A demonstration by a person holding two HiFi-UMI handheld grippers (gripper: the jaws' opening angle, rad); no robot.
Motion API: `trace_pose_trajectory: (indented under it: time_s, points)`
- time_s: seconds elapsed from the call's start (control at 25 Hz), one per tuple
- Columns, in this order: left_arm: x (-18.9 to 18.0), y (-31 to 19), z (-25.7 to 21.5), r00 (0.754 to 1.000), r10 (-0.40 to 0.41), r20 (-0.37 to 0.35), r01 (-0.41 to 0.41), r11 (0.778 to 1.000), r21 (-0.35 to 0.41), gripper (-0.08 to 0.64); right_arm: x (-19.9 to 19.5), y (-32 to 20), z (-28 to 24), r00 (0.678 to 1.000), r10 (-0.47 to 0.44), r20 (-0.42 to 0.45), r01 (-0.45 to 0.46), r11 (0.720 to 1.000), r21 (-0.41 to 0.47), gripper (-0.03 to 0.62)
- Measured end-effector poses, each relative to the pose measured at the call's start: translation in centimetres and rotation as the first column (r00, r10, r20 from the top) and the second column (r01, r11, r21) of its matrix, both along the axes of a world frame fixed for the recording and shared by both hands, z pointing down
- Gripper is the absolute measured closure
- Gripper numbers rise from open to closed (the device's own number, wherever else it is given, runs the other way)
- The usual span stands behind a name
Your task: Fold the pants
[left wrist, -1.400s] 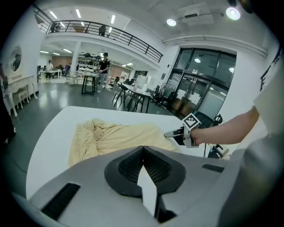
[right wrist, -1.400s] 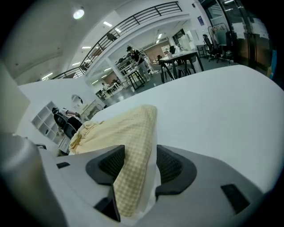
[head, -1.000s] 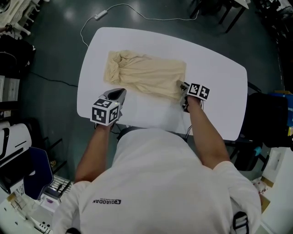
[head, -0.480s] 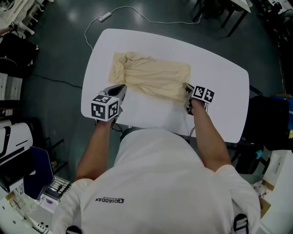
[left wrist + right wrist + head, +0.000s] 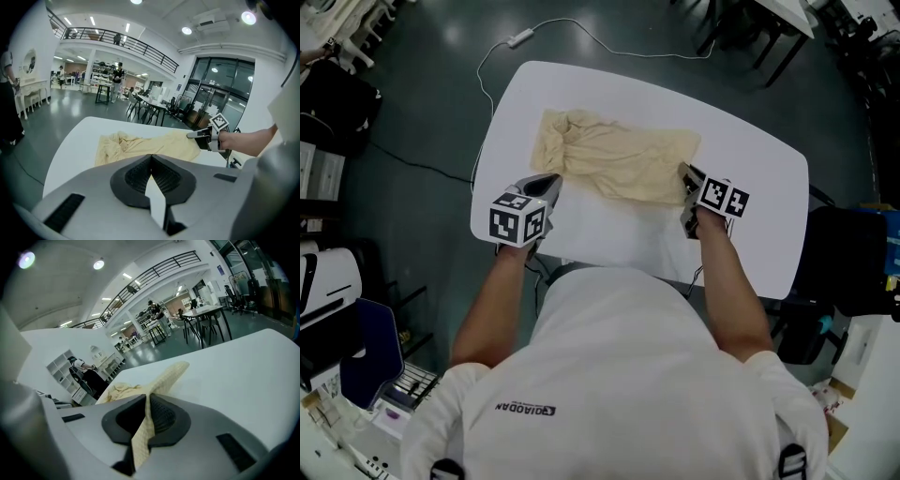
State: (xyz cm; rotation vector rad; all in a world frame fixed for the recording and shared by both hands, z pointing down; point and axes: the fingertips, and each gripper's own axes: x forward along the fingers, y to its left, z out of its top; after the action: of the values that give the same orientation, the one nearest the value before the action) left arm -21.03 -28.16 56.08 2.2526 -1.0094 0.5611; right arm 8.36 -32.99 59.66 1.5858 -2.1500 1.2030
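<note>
Cream pants (image 5: 619,159) lie crosswise on the white table (image 5: 750,150), bunched waist to the left. My right gripper (image 5: 684,171) is at the near right corner. Its jaws have just closed and are shut on the hem, which runs between the pads in the right gripper view (image 5: 148,399). The held pants (image 5: 168,373) rise off the table there. My left gripper (image 5: 553,180) sits at the near left corner, jaws together (image 5: 151,159) with a pale strip of cloth between them. In the left gripper view the pants (image 5: 140,145) stretch across to the right gripper (image 5: 197,135).
A white cable (image 5: 581,28) trails on the dark floor beyond the table. A black chair (image 5: 844,253) stands at the right end. The person's torso presses against the near table edge (image 5: 609,258). Other desks and chairs stand farther off.
The right gripper has closed on the near right corner of the pants and lifted it off the table. The left gripper has stayed at the near left corner.
</note>
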Motion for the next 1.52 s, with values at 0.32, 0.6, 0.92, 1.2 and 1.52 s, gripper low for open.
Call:
trace_pose_trajectory:
  time_s: [0.32,0.6,0.92,1.2,1.52]
  points:
    - [-2.4,0.1,-0.6,1.0,-0.016,-0.013,0.017,1.0,0.017,0.532,-6.6,-1.6,-7.3,0.994,-0.102,0.034,0.098,0.989,0.113,0.552]
    - [-4.8,0.3,-2.2,0.998,-0.044,-0.047,0.046,0.998,0.04,0.532,-12.4,-2.9,-11.0,0.984,-0.152,0.09,0.135,0.976,0.173,0.552]
    - [-7.5,0.7,-3.2,0.997,-0.066,-0.046,0.069,0.995,0.074,0.532,-19.1,-4.3,-11.7,0.972,-0.223,0.074,0.206,0.96,0.191,0.553]
    - [-10.2,1.5,-3.7,0.992,-0.099,-0.073,0.103,0.993,0.063,0.532,-25.1,-5.6,-10.3,0.962,-0.264,0.074,0.25,0.956,0.156,0.552]
    - [-12.9,2.8,-3.1,0.985,-0.144,-0.092,0.149,0.988,0.045,0.532,-31.1,-7.4,-6.5,0.958,-0.269,0.098,0.262,0.962,0.079,0.552]
